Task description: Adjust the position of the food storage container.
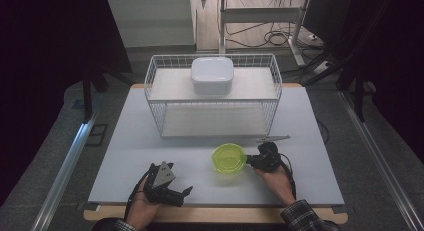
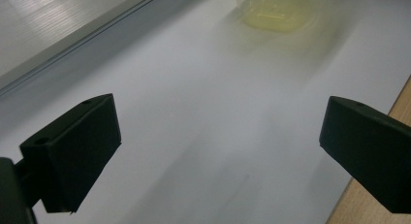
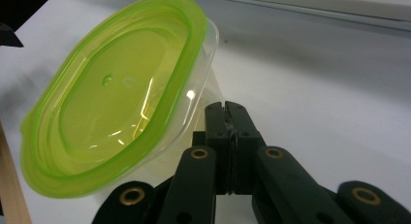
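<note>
The right gripper [image 1: 256,158] has its jaws clamped on the rim of the green container [image 1: 228,158]; the left gripper [image 1: 184,192] rests near-left on the tabletop [image 1: 150,141], jaws apart

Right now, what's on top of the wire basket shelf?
A white lidded box sits on the top board of the wire basket shelf. The lid covers whatever is inside the box. The lower board looks bare.

container [image 3: 121,107]: clear glossy plastic, smooth lime-green lid | right tongs [image 3: 226,107]: matt black plastic, brass-coloured rivets | left tongs [image 2: 218,151]: matt black | surface [image 1: 150,141]: smooth matt pale grey, wood edge | basket [image 1: 155,98]: white wire | box [image 1: 212,75]: smooth white plastic
</note>
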